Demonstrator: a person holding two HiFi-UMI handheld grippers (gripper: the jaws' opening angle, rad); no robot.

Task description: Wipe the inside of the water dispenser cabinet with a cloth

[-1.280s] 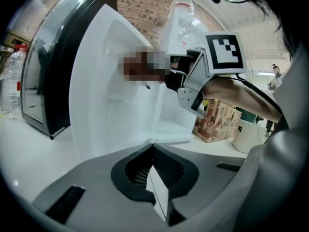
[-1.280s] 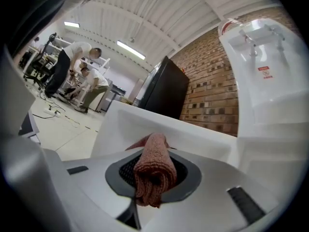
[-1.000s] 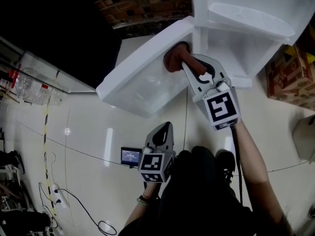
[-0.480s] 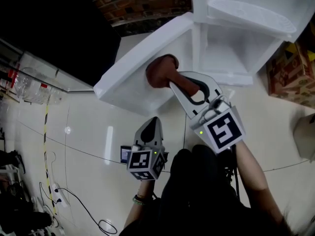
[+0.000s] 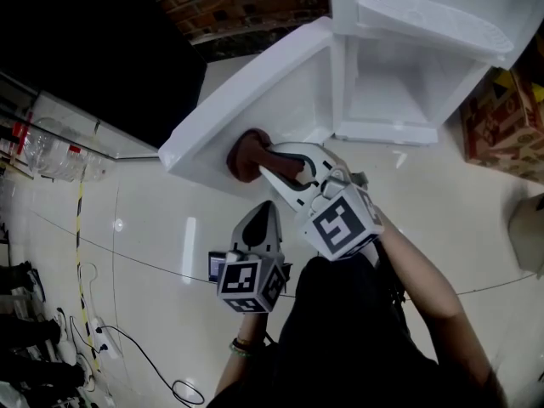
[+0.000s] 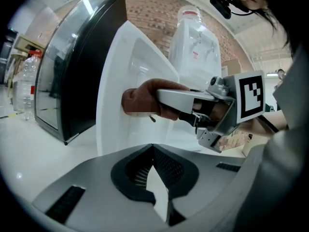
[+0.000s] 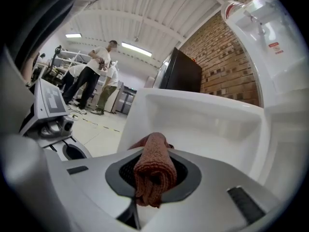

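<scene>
The white water dispenser cabinet point(image 5: 387, 83) stands open, its door point(image 5: 255, 113) swung out to the left. My right gripper point(image 5: 259, 164) is shut on a reddish-brown cloth point(image 5: 246, 155), whose bunched end lies against the door's inner face near its outer edge. In the right gripper view the cloth point(image 7: 154, 170) fills the jaws, with the door's recessed panel point(image 7: 203, 129) just ahead. My left gripper point(image 5: 262, 219) hangs low in front of my body with its jaws together and nothing between them. The left gripper view shows the right gripper point(image 6: 193, 108) holding the cloth point(image 6: 145, 98) at the door.
A large water bottle point(image 6: 198, 42) sits on top of the dispenser. A black cabinet point(image 6: 72, 81) stands left of the door. Cardboard boxes point(image 5: 501, 126) lie at the right. A small screen device point(image 5: 219, 266) and cables point(image 5: 136, 347) are on the floor. People point(image 7: 94, 76) stand far off.
My right gripper has drawn the cloth down and left along the door's inner face, from near the hinge toward the outer edge. The left gripper shifted slightly left.
</scene>
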